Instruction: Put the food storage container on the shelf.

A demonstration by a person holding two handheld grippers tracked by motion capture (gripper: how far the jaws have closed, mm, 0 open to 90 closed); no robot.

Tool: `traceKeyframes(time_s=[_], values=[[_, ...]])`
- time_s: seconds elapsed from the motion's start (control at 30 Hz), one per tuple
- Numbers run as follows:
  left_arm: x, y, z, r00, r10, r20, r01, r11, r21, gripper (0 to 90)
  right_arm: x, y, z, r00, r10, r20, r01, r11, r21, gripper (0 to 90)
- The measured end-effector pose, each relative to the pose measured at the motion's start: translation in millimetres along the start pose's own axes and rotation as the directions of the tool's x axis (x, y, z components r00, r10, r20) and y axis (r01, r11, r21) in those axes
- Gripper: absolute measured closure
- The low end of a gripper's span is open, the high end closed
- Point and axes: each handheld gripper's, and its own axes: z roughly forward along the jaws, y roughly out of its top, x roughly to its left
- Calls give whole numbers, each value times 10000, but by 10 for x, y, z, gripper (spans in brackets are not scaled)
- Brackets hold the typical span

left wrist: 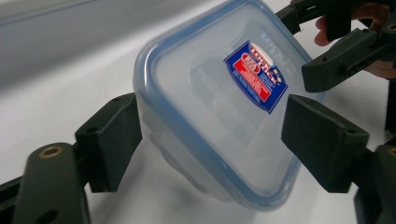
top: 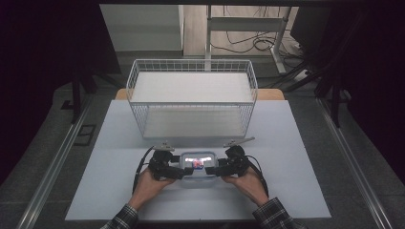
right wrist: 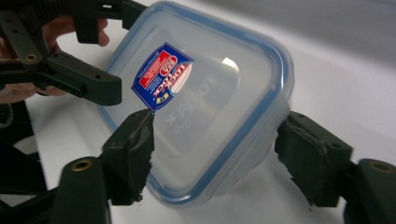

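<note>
Squarely between the two grippers sits a clear lidded container (top: 197,167) with a blue seal and a red-and-blue label, near the front edge of the white table (top: 296,191), about midway along that edge and just in front of the white wire basket (top: 191,98). The left gripper (top: 184,171) meets it from the left end and the right gripper (top: 211,170) from the right end, so the container's long axis runs from one gripper to the other, parallel to the front edge. In the left gripper view the container (left wrist: 215,102) lies between that gripper's (left wrist: 212,140) widely parted jaws, one pad at its side wall and the other near its lid edge; whether they press on it cannot be told. In the right gripper view the container (right wrist: 205,112) likewise lies inside the spread jaws of that gripper (right wrist: 215,144), pads close to or touching its rim. Both hands are equally near, so the likely next move is a shared lift, straight away from the person toward the basket, and it depends on both ends being gripped evenly.
</note>
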Motion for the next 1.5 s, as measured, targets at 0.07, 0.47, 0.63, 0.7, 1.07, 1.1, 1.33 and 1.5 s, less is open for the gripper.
traceKeyframes(time_s=[0.07, 0.47, 0.63, 0.7, 1.07, 1.1, 1.33, 1.5], values=[[-19, -33, -27, 9993, -364, 61, 363, 9993, 81, 217, 5, -11, -11, 10000, 81, -35, -81, 9999, 67, 325], [-34, -138, -177, 9963, -673, 534, 692, 9970, -342, 457, 50, -117, -248, 10000, 65, -30, -67, 9972, -746, 595], [10, -208, -235, 9899, -969, 1038, 1022, 9936, -474, 507, 11, -175, -246, 9980, 468, -435, -500, 9959, -755, 599], [27, -229, -242, 9873, -1075, 1170, 1145, 9919, -546, 522, 0, -192, -239, 9971, 529, -542, -575, 9946, -860, 597], [131, -313, -262, 9671, -1608, 1971, 1784, 9811, -752, 569, -84, -241, -223, 9874, 1045, -1190, -1159, 9889, -933, 649], [135, -313, -260, 9672, -1590, 1983, 1771, 9812, -768, 569, -84, -242, -224, 9875, 1032, -1192, -1147, 9889, -944, 651], [171, -296, -268, 9676, -1480, 2045, 1702, 9808, -953, 586, -60, -222, -249, 9925, 852, -873, -958, 9875, -1250, 697], [184, -290, -263, 9686, -1311, 2114, 1549, 9828, -1001, 588, -73, -203, -226, 9948, 521, -875, -614, 9922, -1080, 615]])
